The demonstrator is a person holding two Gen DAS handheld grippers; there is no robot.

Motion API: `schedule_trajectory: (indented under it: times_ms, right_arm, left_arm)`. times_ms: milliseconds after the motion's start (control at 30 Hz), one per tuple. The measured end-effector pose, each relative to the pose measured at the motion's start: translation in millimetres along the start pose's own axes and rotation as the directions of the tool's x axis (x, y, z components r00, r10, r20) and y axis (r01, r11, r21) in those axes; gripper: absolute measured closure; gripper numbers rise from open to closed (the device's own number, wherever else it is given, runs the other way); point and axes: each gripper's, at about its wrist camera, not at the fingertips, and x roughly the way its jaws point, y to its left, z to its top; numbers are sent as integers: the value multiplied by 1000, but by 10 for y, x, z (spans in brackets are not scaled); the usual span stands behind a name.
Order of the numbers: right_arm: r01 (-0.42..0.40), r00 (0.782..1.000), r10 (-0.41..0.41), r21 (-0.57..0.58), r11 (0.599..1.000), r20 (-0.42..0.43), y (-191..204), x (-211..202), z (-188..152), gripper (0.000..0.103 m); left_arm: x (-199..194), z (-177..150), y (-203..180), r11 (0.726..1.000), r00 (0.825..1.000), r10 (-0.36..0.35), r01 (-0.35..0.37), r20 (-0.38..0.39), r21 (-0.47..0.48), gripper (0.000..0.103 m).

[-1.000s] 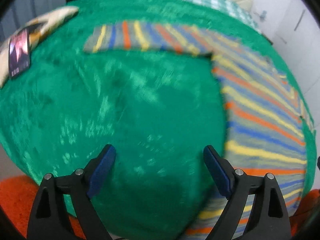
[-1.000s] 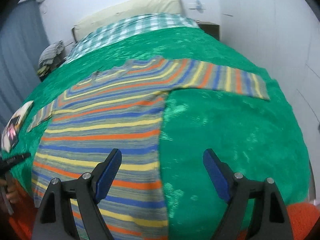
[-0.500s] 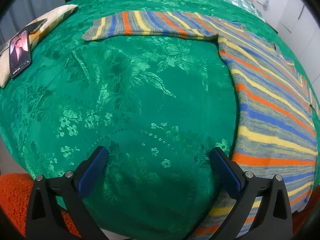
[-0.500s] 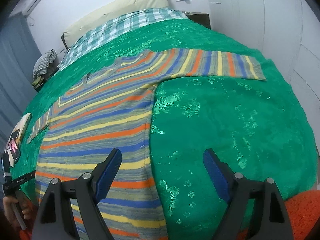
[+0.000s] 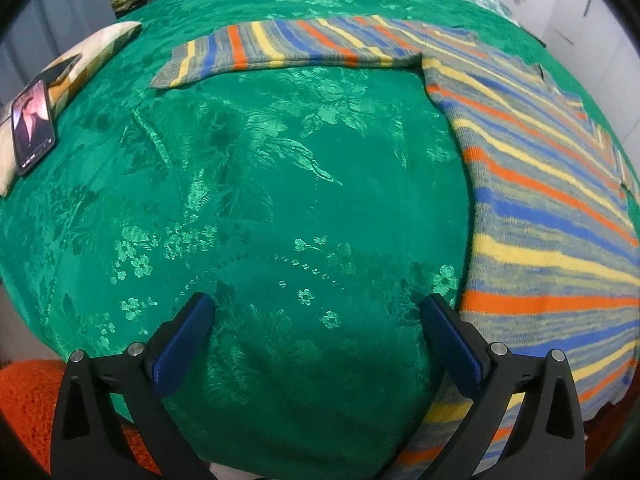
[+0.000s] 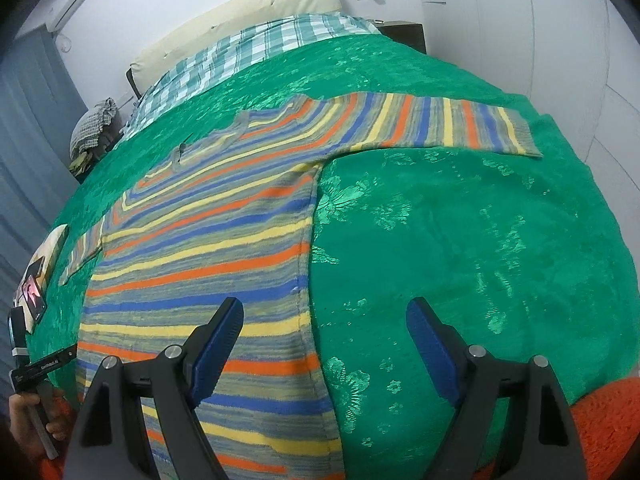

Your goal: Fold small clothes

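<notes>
A striped sweater (image 6: pixel 208 248) in grey, orange, blue and yellow lies flat on a green bedspread (image 6: pixel 460 240), both sleeves spread out sideways. In the left wrist view its body (image 5: pixel 552 208) is at the right and one sleeve (image 5: pixel 280 46) runs across the top. My left gripper (image 5: pixel 318 334) is open and empty, above bare bedspread just left of the sweater's side edge. My right gripper (image 6: pixel 324 334) is open and empty, above the sweater's right side edge near the hem. The other sleeve (image 6: pixel 448 126) stretches to the right.
A phone (image 5: pixel 32 126) lies on a cushion (image 5: pixel 80 66) at the left bed edge. A checked sheet (image 6: pixel 256 46) and pillow (image 6: pixel 240 16) lie at the bed's head. Orange fabric (image 6: pixel 604 428) shows below the near bed edge. A white wall (image 6: pixel 540 20) is to the right.
Both views have shifted slightly; the left gripper has drawn back a little and steadied over the bedspread. The right gripper has risen slightly. The sweater has not moved.
</notes>
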Motion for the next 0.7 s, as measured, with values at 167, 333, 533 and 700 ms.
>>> schedule_trajectory:
  times_ms: [167, 333, 533, 700]
  right_arm:
    - [-4, 1000, 4, -8, 1000, -7, 26, 20, -2, 20]
    - [-8, 1000, 8, -9, 1000, -12, 33, 36, -6, 20]
    - [-14, 1000, 14, -3, 1000, -23, 23, 68, -5, 20]
    - [-16, 999, 16, -4, 1000, -31, 15, 91, -9, 20]
  left_arm:
    - [-4, -2, 4, 1000, 1000, -12, 12, 2, 0, 0]
    - [-6, -8, -22, 1000, 1000, -8, 8, 9, 0, 0]
    - [-8, -28, -12, 1000, 999, -13, 13, 32, -5, 0]
    - [-7, -39, -19, 1000, 999, -11, 11, 37, -5, 0]
